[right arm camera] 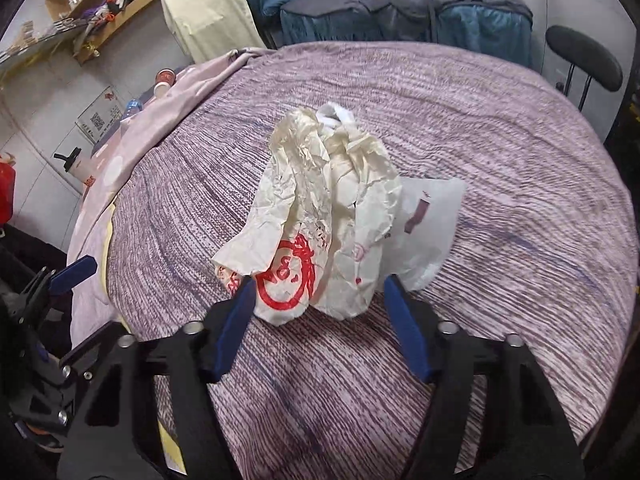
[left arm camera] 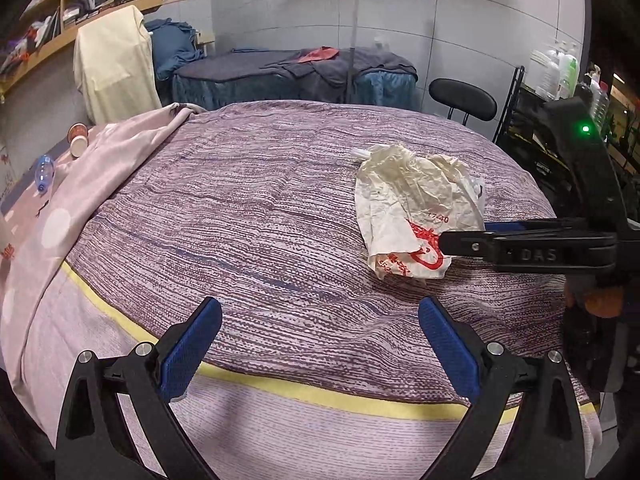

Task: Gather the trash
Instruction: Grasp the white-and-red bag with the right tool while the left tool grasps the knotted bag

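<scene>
Bed (left arm camera: 260, 208), striped purple cover, fills both views; pale pink sheet (left arm camera: 100, 184) bunched along its left edge.

Crumpled paper bag (right arm camera: 320, 216), cream with red print, lies on the cover toward the right side of the bed. Right wrist view alone shows a white plastic bag (right arm camera: 428, 220) tucked under and behind it on the right; the left wrist view gives only a sliver of that.

Right gripper (right arm camera: 320, 312): fingers part-spread, blue pads either side of the bag's near end. The left pad looks to be touching the paper, the right pad apart from it; contact uncertain at this angle. No grip seen. In the left wrist view it comes in from the right, tips over the red print.

Left gripper (left arm camera: 320, 344): released, jaws wide, nothing between them, over bare cover near the bed's yellow stripe (left arm camera: 280, 384), well apart from the bag.

Far left, on the sheet: two paper cups (left arm camera: 78, 140) on their sides, then a blue plastic bottle (left arm camera: 44, 174) nearer. Black chair (left arm camera: 462, 98) beyond the bed, right.
</scene>
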Tool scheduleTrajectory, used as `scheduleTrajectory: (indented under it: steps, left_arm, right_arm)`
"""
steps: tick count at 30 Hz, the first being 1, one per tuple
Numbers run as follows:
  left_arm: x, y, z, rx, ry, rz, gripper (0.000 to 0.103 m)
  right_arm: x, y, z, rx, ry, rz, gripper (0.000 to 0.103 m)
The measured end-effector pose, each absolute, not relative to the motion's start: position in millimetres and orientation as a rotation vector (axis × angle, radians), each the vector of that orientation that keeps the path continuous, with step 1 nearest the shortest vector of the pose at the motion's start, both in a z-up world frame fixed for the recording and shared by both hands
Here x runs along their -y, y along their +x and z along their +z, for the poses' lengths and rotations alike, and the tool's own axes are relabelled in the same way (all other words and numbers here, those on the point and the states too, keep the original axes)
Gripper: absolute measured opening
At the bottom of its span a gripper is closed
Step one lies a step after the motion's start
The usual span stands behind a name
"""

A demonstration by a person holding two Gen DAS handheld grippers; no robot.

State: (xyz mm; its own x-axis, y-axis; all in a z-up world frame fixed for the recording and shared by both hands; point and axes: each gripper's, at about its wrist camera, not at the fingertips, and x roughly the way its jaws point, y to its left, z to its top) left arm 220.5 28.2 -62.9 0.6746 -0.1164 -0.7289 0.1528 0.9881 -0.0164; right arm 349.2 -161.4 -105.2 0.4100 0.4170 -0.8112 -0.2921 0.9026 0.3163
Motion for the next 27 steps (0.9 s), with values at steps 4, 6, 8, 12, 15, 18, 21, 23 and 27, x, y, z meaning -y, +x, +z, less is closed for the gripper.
scheduleTrajectory:
  steps: [4, 6, 8, 12, 15, 18, 21, 23, 27]
  left_arm:
    - [-29, 224, -65, -0.822, 0.044, -0.162, 0.097]
    - [-29, 225, -67, -0.826, 0.043, -0.169, 0.097]
    - [-28, 225, -67, -0.827, 0.043, -0.175, 0.097]
    - [-23, 227, -66, -0.827, 0.038, -0.194, 0.097]
    - [-14, 229, -65, -0.829, 0.045, -0.221, 0.097]
    - [-2, 232, -64, -0.832, 0.059, -0.248, 0.097]
    - [11, 239, -65, -0.845, 0.076, -0.286, 0.097]
    - [20, 248, -67, -0.872, 0.073, -0.318, 0.097]
    - [40, 266, -70, -0.916, 0.051, -0.376, 0.097]
  right_arm:
    - [158, 346, -103, -1.031, 0.153, 0.474, 0.017]
    - [161, 343, -99, -1.009, 0.174, 0.48, 0.009]
    - [166, 336, -92, -0.986, 0.192, 0.49, 0.008]
    - [178, 316, -68, -0.884, 0.187, 0.474, 0.003]
    - [196, 303, -48, -0.825, 0.216, 0.462, 0.003]
    - [214, 290, -30, -0.762, 0.213, 0.431, 0.003]
    - [236, 279, -15, -0.715, 0.226, 0.391, 0.003]
    - [251, 271, -10, -0.692, 0.236, 0.363, 0.003]
    - [277, 255, -5, -0.659, 0.229, 0.294, 0.003]
